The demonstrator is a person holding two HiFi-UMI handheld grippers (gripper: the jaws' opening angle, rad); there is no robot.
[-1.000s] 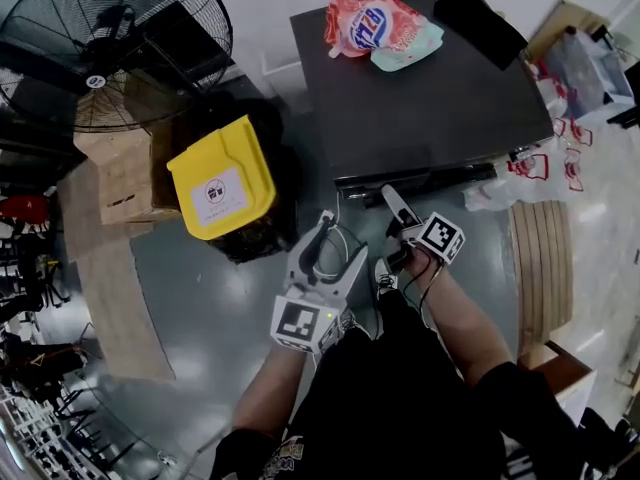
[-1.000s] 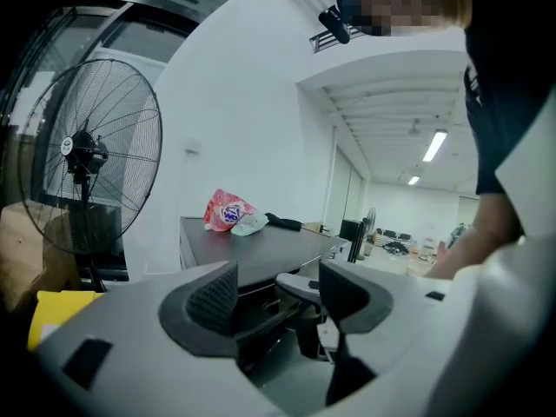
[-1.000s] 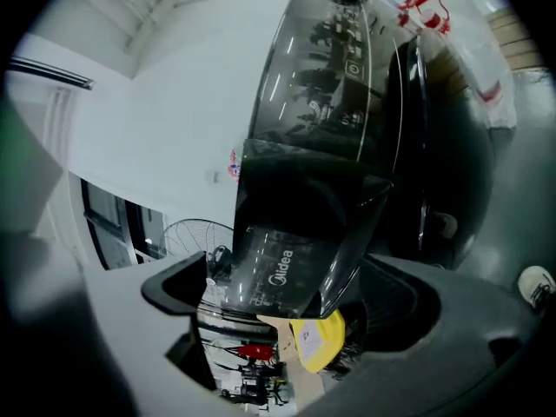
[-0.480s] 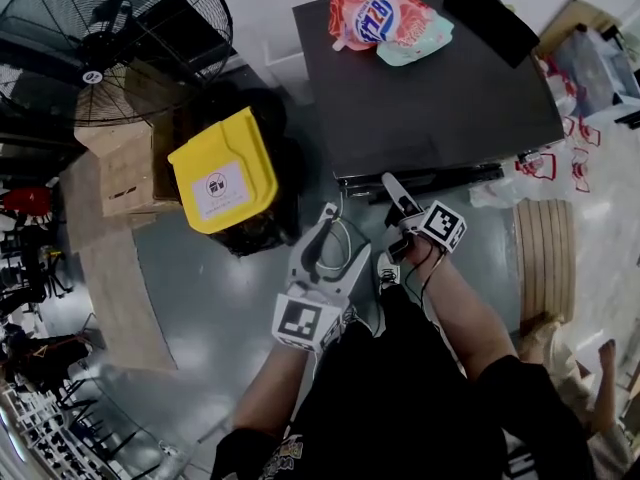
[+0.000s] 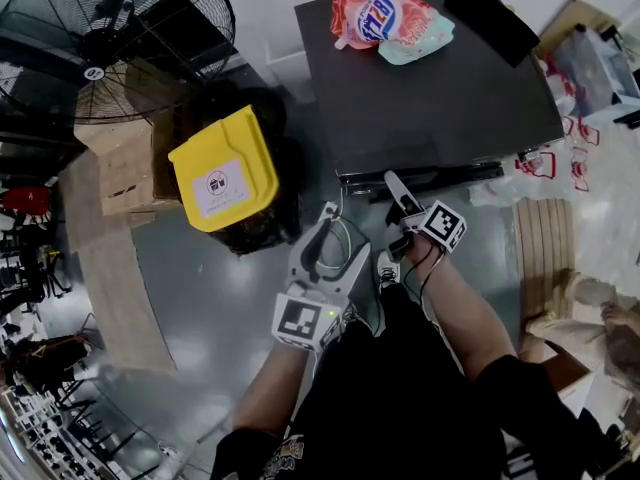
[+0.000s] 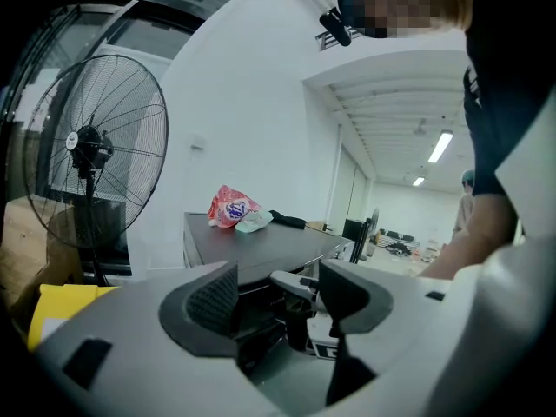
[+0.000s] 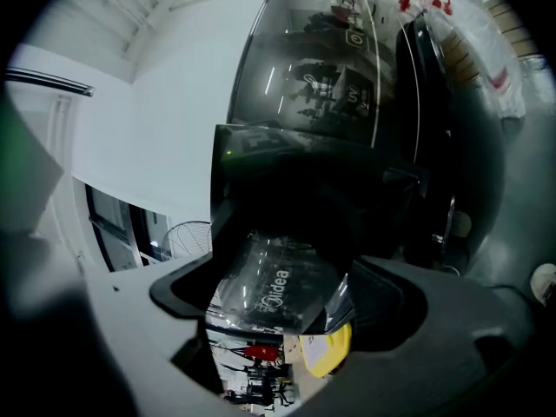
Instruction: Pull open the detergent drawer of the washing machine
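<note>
Grey floor (image 5: 220,298) spread under me, and on it I counted one washer (image 5: 430,88), one fan (image 5: 115,43), one yellow bin (image 5: 222,175) and one box (image 5: 125,173). On the washer's dark top lay one pouch (image 5: 385,18) and one black thing (image 5: 485,23), both at the far edge. I held two grippers. My left gripper (image 5: 338,240) hung back from the washer, over the floor, with its fingers apart and nothing between them. My right gripper (image 5: 393,186) reached the washer's near edge, at its left corner. From the head view I could see both grippers and the washer's top, but not the drawer's face. Only the right gripper view showed the drawer (image 7: 278,285): its glossy front, printed with a logo, filled the gap between my fingers, which had just been closing and stood wide on it, one pad at each edge. That view also showed the washer's dark front rising beyond and the bin past the drawer. The left gripper view alone showed the washer from the side, with the pouch on top and the fan standing upright to its left.
</note>
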